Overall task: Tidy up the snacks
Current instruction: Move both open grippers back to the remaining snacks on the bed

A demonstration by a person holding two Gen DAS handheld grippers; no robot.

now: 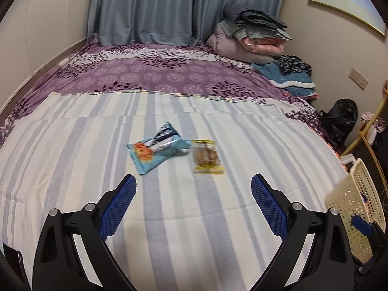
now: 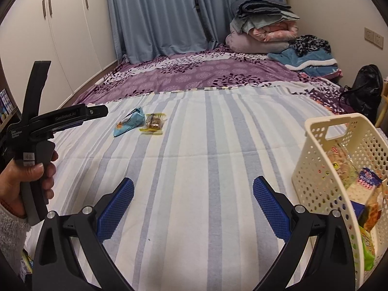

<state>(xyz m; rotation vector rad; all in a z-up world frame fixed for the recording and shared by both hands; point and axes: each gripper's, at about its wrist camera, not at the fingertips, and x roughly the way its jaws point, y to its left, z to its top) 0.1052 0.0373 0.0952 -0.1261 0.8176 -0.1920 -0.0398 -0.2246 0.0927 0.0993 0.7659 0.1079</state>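
Two snack packets lie side by side on the striped blanket (image 1: 169,230): a teal packet (image 1: 157,149) (image 2: 128,123) and, to its right, a clear yellow-edged packet of brown biscuits (image 1: 207,156) (image 2: 152,122). My left gripper (image 1: 192,184) is open, nothing between its blue pads, a short way in front of both packets. My right gripper (image 2: 192,185) is open and empty too, further back. A cream perforated basket (image 2: 322,160) (image 1: 351,206) stands at the right with several snack bags (image 2: 363,189) inside. The left gripper's body (image 2: 48,121) shows in the right wrist view, held by a hand (image 2: 24,181).
A purple floral bedsheet (image 1: 157,72) lies beyond the blanket. Folded quilts (image 1: 249,34) and clothes (image 1: 291,75) are piled at the far right corner. Blue curtains (image 1: 157,7) hang behind, wardrobe doors (image 2: 60,36) at the left. A black bag (image 2: 366,89) sits off the bed's right side.
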